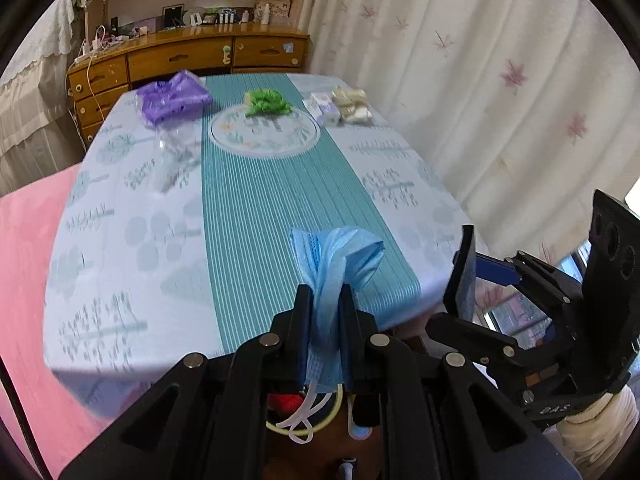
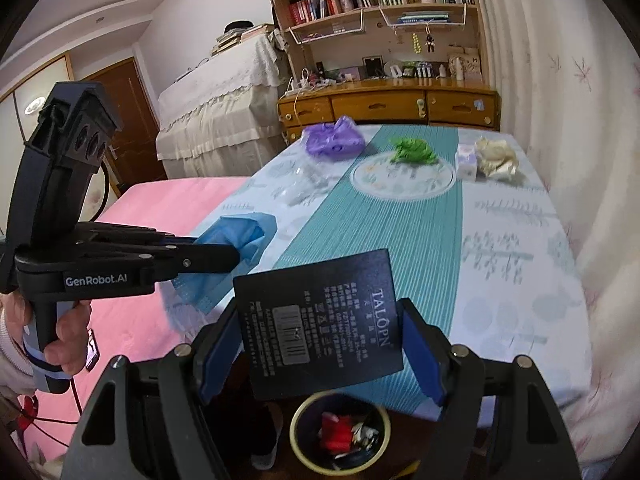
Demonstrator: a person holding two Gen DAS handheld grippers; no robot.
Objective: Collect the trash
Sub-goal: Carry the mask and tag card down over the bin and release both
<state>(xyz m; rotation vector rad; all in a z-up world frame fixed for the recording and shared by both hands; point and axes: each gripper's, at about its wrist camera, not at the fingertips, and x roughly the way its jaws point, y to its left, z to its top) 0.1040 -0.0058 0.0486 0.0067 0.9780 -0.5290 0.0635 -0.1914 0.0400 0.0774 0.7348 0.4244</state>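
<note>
My left gripper (image 1: 325,294) is shut on a crumpled blue face mask (image 1: 338,258), held over the table's near edge; it also shows in the right wrist view (image 2: 236,236). My right gripper (image 2: 320,320) is shut on a flat black box (image 2: 320,320) with printed text and a barcode, held above a yellow-rimmed trash bin (image 2: 340,436) on the floor with red and other trash in it. The right gripper shows at the right of the left wrist view (image 1: 464,272). The bin rim (image 1: 304,428) shows under the mask.
On the table's (image 1: 248,216) far part lie a purple bag (image 1: 172,96), a clear plastic wrapper (image 1: 176,156), green crumpled trash (image 1: 267,102), a small tissue pack (image 1: 324,108) and cream wrapping (image 1: 354,106). A pink bed (image 2: 160,216) lies left. Curtains hang right.
</note>
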